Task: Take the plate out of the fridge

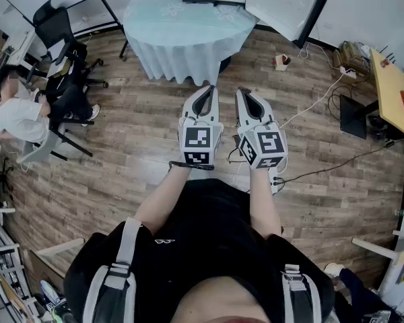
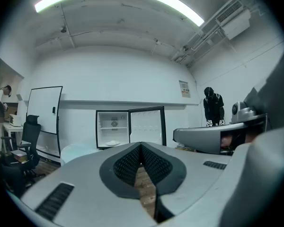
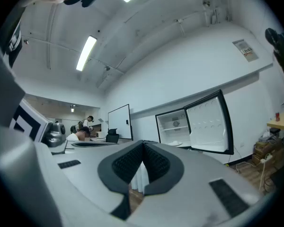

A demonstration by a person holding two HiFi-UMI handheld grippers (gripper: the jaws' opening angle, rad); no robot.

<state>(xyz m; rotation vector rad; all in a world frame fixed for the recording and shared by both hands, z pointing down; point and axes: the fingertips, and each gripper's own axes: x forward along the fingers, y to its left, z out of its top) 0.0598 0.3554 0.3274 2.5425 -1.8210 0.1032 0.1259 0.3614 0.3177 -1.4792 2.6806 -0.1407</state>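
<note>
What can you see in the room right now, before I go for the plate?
fridge: one, black frame, white inside, door open, beyond the table
plate: one, white, low inside the fridge
table: one, pale cloth, straight ahead
whiteboard: one, white, left of the fridge
office chair: at least one, black, far left
seated person: one, white top, left edge
desk: one, wooden, right edge
left gripper: one, grey, shut, empty, above the floor
right gripper: one, grey, shut, empty, beside the left one

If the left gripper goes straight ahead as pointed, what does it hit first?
Probably the cloth-draped table, at its near edge, before the open fridge on top. The left gripper is shut and empty. Height is hard to judge.
</note>
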